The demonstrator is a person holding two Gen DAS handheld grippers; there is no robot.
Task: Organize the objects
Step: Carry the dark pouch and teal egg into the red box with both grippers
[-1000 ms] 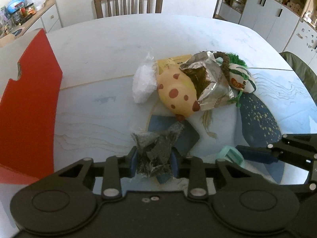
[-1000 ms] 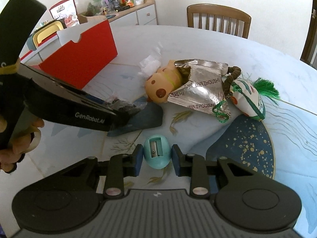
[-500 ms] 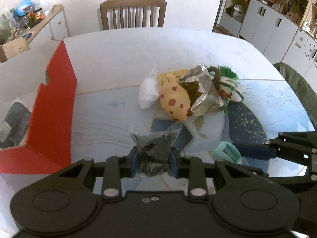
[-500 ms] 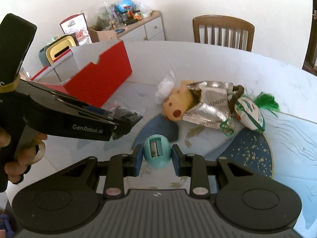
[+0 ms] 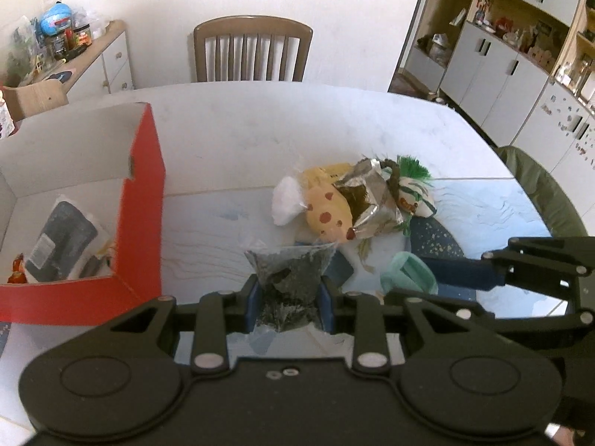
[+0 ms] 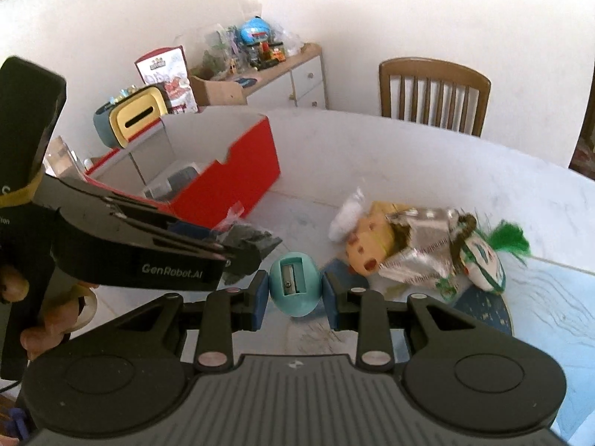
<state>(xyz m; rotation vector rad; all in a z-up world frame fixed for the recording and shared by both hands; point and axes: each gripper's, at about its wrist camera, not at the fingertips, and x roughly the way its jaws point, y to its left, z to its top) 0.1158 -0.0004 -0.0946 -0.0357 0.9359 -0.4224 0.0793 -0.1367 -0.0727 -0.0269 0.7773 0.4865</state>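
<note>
My left gripper (image 5: 288, 299) is shut on a clear plastic bag of dark bits (image 5: 290, 278), held above the table. My right gripper (image 6: 295, 293) is shut on a teal egg-shaped pencil sharpener (image 6: 295, 284), also lifted; the same sharpener (image 5: 409, 273) shows in the left wrist view. A red cardboard box (image 5: 141, 200) with a white inside stands open at the left and holds a dark packet (image 5: 61, 243). On the table lie a yellow spotted toy (image 5: 329, 213), a silver foil wrapper (image 5: 372, 200), a white bag (image 5: 284, 202) and a green-tasselled pouch (image 5: 414, 187).
A wooden chair (image 5: 253, 50) stands at the table's far side. A sideboard (image 5: 93, 59) with jars and clutter is at the back left, white cupboards (image 5: 502, 70) at the right. A person's hand (image 6: 55, 319) holds the left gripper's handle.
Both grippers have risen with their loads and shifted left toward the red box, whose open inside now shows. The pile on the table has not moved.
</note>
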